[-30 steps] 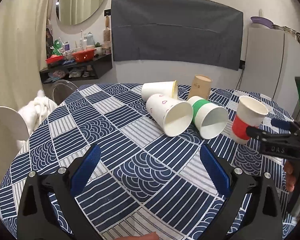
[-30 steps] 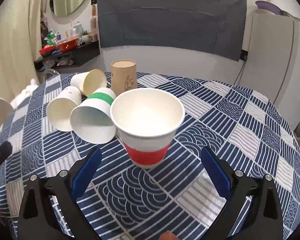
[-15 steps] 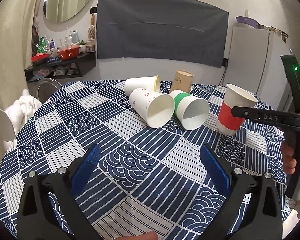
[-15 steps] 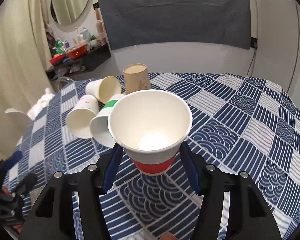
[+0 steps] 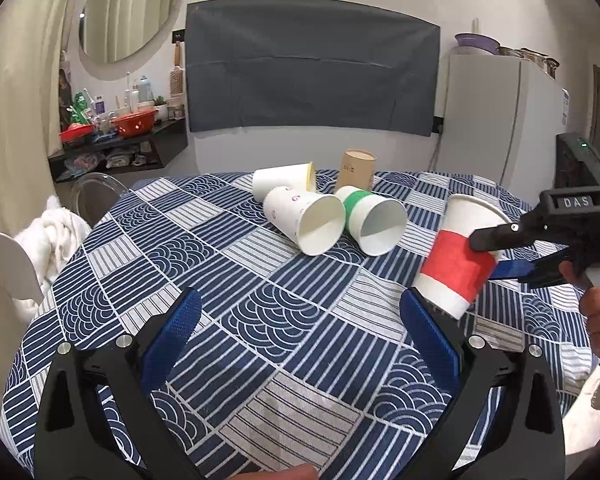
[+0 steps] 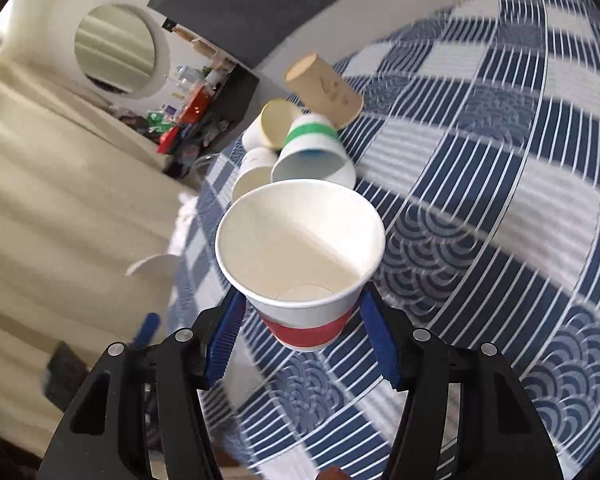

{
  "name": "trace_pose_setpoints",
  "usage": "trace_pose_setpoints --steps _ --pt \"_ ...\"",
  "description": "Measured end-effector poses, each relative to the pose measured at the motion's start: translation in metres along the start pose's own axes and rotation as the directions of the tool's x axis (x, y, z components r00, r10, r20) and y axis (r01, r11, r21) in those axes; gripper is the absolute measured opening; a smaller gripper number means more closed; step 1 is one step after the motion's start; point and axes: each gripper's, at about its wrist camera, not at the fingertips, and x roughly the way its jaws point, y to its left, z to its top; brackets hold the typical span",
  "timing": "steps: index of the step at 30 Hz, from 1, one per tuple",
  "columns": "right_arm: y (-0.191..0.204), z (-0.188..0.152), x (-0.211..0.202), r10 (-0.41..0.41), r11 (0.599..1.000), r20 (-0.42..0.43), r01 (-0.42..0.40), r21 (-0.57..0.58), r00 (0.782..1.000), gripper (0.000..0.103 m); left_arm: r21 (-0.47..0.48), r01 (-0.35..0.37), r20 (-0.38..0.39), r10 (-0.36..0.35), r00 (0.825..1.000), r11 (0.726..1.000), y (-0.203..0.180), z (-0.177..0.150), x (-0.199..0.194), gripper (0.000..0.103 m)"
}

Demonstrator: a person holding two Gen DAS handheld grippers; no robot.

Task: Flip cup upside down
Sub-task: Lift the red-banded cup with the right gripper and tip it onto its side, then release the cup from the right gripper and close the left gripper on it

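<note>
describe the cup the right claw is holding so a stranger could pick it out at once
Start at the round table with the blue and white patterned cloth. At its right side, the right claw grips a white paper cup, tilted, its base nearest the cloth. It alone has a broad red band; three neighbours lie on their sides and the brown one stands inverted.

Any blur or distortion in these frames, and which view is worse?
Right wrist view: worse, tablecloth and background smeared by motion and tilted, while the red-banded cup in the right gripper stays sharp. Left wrist view: sharp throughout, with only fisheye bending at the edges and even indoor light.
</note>
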Motion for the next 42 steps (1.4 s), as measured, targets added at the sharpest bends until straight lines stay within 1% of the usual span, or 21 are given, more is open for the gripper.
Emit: trace_pose_setpoints --steps 1,3,4,6,8,10,13,14,15,18,20,23,25,27,29,32,33,36,39,40,42 --pt "-0.002 -0.002 0.002 0.028 0.999 -0.015 -0.028 0.03 0.999 0.055 0.001 0.025 -0.011 -0.025 1.0 1.0 0.0 0.0 0.0 0.097" --pt "-0.006 -0.005 0.006 0.076 0.994 -0.043 -0.072 0.085 0.996 0.055 0.016 0.119 -0.045 -0.118 0.992 0.993 -0.002 -0.001 -0.001 0.097" --pt "-0.008 -0.007 0.008 0.089 0.991 -0.05 -0.084 0.102 0.995 0.055 0.027 0.152 -0.053 -0.151 0.987 0.988 -0.005 -0.002 -0.002 0.097" --pt "-0.01 -0.011 0.012 0.109 0.987 -0.069 -0.1 0.123 0.992 0.055 0.046 0.174 -0.057 -0.172 0.984 0.984 -0.01 -0.003 -0.003 0.097" --pt "-0.014 -0.015 0.017 0.15 0.978 -0.096 -0.134 0.157 0.984 0.055 0.069 0.196 -0.061 -0.192 0.979 0.978 -0.016 -0.005 -0.004 0.097" --pt "-0.017 -0.018 0.023 0.203 0.967 -0.119 -0.18 0.182 0.972 0.056 0.096 0.225 -0.081 -0.217 0.973 0.97 -0.024 -0.008 -0.001 0.097" --pt "-0.023 -0.02 0.031 0.241 0.953 -0.136 -0.207 0.222 0.961 0.059 0.138 0.26 -0.125 -0.244 0.962 0.956 -0.038 -0.014 0.01 0.097" --pt "-0.026 -0.02 0.034 0.252 0.948 -0.144 -0.214 0.234 0.957 0.069 0.147 0.258 -0.139 -0.238 0.961 0.955 -0.043 -0.017 0.015 0.097" --pt "-0.028 -0.02 0.034 0.264 0.943 -0.146 -0.224 0.245 0.953 0.09 0.155 0.25 -0.144 -0.228 0.963 0.956 -0.047 -0.019 0.017 0.097" --pt "-0.032 -0.02 0.031 0.271 0.941 -0.146 -0.229 0.251 0.952 0.091 0.189 0.215 -0.141 -0.19 0.972 0.958 -0.054 -0.023 0.022 0.097" --pt "-0.032 -0.02 0.023 0.239 0.953 -0.144 -0.204 0.222 0.96 0.092 0.194 0.212 -0.139 -0.187 0.973 0.958 -0.055 -0.023 0.024 0.097" --pt "-0.036 -0.021 0.01 0.201 0.969 -0.144 -0.174 0.176 0.969 0.092 0.175 0.227 -0.159 -0.2 0.967 0.958 -0.053 -0.023 0.029 0.097" --pt "-0.038 -0.024 0.002 0.156 0.982 -0.14 -0.137 0.133 0.978 0.092 0.162 0.228 -0.174 -0.199 0.964 0.96 -0.05 -0.024 0.033 0.097" --pt "-0.037 -0.027 -0.004 0.074 0.996 -0.123 -0.067 0.058 0.99 0.093 0.15 0.233 -0.188 -0.204 0.961 0.961 -0.049 -0.024 0.039 0.097" --pt "-0.039 -0.033 -0.01 -0.023 1.0 -0.094 0.021 -0.016 0.995 0.094 0.138 0.239 -0.201 -0.209 0.957 0.961 -0.048 -0.024 0.043 0.097" --pt "-0.04 -0.04 -0.014 -0.118 0.987 -0.066 0.11 -0.114 0.991 0.094 0.11 0.248 -0.218 -0.22 0.951 0.963 -0.047 -0.024 0.052 0.097" --pt "-0.041 -0.043 -0.015 -0.133 0.983 -0.064 0.124 -0.134 0.989 0.094 0.099 0.253 -0.224 -0.226 0.948 0.963 -0.047 -0.024 0.055 0.097" --pt "-0.041 -0.05 -0.016 -0.172 0.967 -0.045 0.16 -0.196 0.984 0.094 0.067 0.266 -0.234 -0.244 0.941 0.962 -0.046 -0.024 0.06 0.097" --pt "-0.044 -0.055 -0.015 -0.208 0.95 -0.029 0.195 -0.245 0.978 0.094 0.068 0.237 -0.222 -0.217 0.951 0.969 -0.048 -0.021 0.063 0.097" --pt "-0.044 -0.056 -0.016 -0.205 0.946 -0.02 0.192 -0.263 0.979 0.094 0.065 0.235 -0.227 -0.215 0.95 0.97 -0.048 -0.02 0.064 0.097" --pt "-0.043 -0.059 -0.016 -0.211 0.932 -0.013 0.197 -0.303 0.977 0.094 0.048 0.267 -0.243 -0.248 0.938 0.963 -0.049 -0.019 0.067 0.097"
